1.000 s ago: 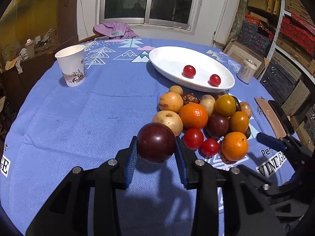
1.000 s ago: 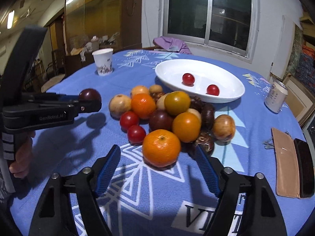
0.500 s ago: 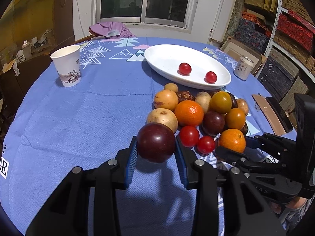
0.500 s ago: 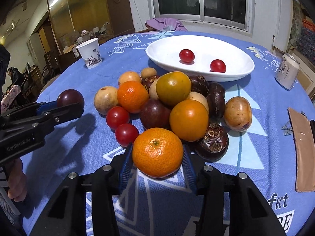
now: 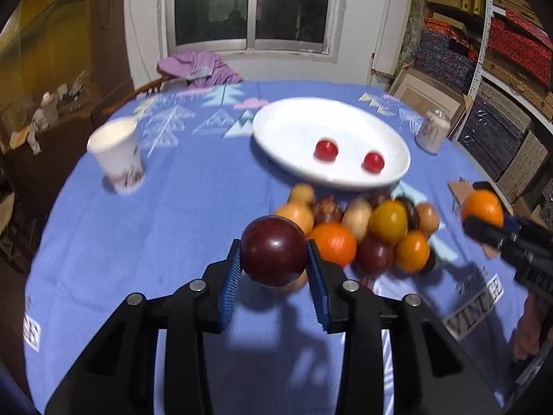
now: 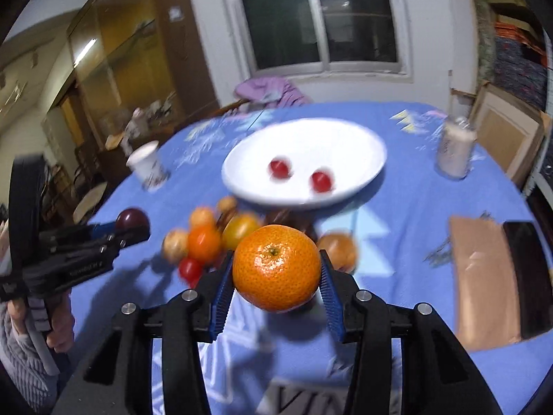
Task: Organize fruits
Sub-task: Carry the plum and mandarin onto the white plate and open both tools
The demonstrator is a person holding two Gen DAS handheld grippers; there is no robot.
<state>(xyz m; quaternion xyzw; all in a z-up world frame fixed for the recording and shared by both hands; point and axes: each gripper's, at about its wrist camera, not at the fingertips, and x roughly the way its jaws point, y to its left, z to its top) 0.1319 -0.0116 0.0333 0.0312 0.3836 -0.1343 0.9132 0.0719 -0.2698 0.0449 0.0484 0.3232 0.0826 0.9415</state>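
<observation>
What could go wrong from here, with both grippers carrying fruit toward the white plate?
1. The dark plum and the orange are round and each is pinched only between two narrow pads, so either might slip out.
2. Dropped onto the white plate, either could knock the two cherry tomatoes around or roll off the shallow rim.
3. The left gripper and right gripper may crowd each other there.

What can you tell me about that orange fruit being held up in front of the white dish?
The round orange mandarin has bright, dimpled, slightly glossy peel and a small greenish stem scar facing the right wrist camera. It looks whole and unpeeled. The right gripper clamps it on both sides between blue ribbed pads, and it appears lifted clear of the fruit pile. The left wrist view shows it at the right edge.
</observation>
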